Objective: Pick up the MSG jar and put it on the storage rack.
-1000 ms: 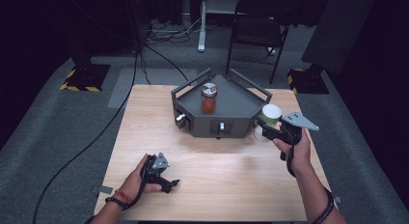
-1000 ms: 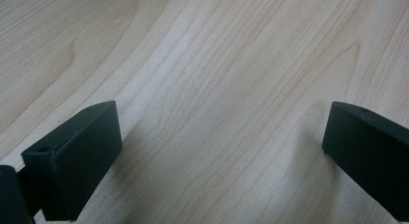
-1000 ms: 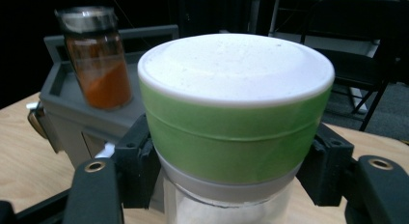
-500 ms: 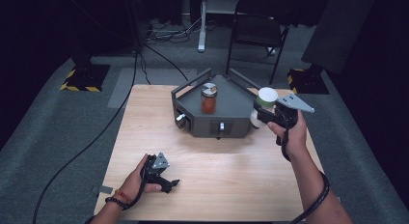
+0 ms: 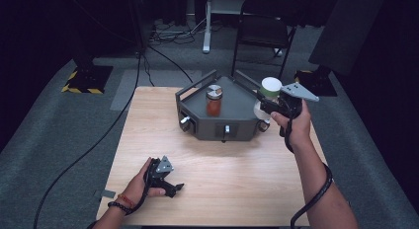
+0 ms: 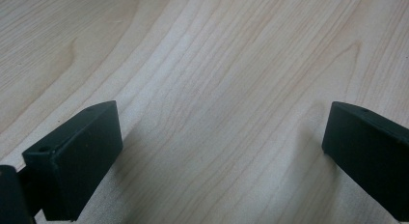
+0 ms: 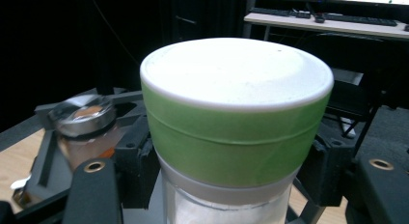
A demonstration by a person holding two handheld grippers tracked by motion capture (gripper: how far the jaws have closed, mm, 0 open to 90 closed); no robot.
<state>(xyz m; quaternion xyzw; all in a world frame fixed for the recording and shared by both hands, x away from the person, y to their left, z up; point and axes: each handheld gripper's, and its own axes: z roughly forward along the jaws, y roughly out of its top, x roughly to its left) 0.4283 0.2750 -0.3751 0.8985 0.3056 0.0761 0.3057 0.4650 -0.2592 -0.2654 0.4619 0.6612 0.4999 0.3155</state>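
My right gripper (image 5: 271, 106) was clamped on a clear jar with a white lid and a green band (image 5: 269, 88), right of centre in the high view, at the right-hand corner of the dark grey fixture (image 5: 237, 124). In the right gripper view, that jar (image 7: 235, 122) took up the middle of the frame between my black jaws, with the lid upright. My left gripper (image 5: 170, 185) lay low and left of centre in the high view, on the wooden table (image 5: 232, 170). In the left gripper view, its jaws stood wide apart over bare wood, holding nothing.

A second jar with reddish contents and a metal lid (image 5: 213, 100) stood on the fixture's top, well apart from mine. I judged I was mid-carry, bringing the green-banded jar to the fixture. The next move called for keeping it upright and lowering it squarely onto the deck, clear of the rails and the other jar, before easing my grip.
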